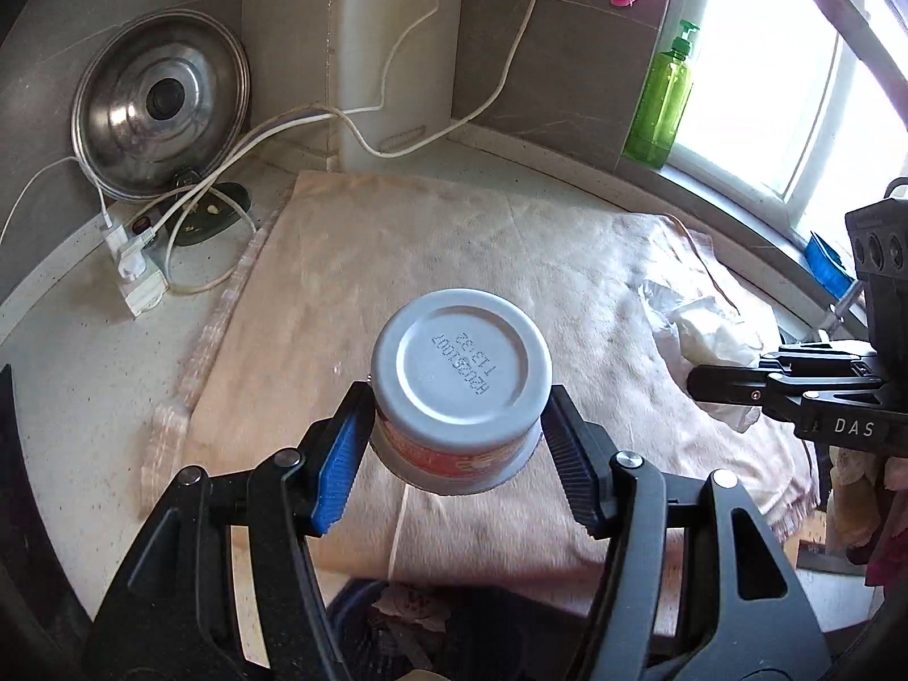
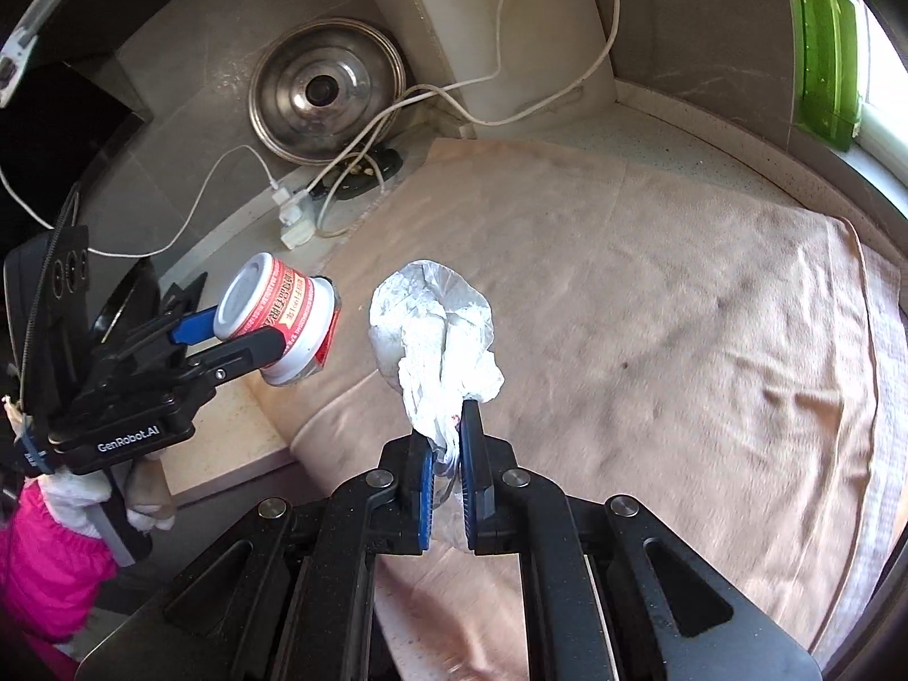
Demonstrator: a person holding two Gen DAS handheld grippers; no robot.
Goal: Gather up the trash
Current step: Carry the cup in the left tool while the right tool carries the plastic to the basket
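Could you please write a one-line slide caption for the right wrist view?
Right gripper pinches crumpled white plastic above the towel; left gripper holds a can.

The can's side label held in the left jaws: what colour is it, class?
Red-orange with white lettering on the can, with plain grey metal ends. The right wrist view shows it best.

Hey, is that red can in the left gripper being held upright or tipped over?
Tipped. The red can leans sideways in the left gripper, its flat stamped end turned toward that gripper's camera.

pot lid [image 1: 160, 113] behind towel [image 1: 454, 238], bottle [image 1: 661, 102] right
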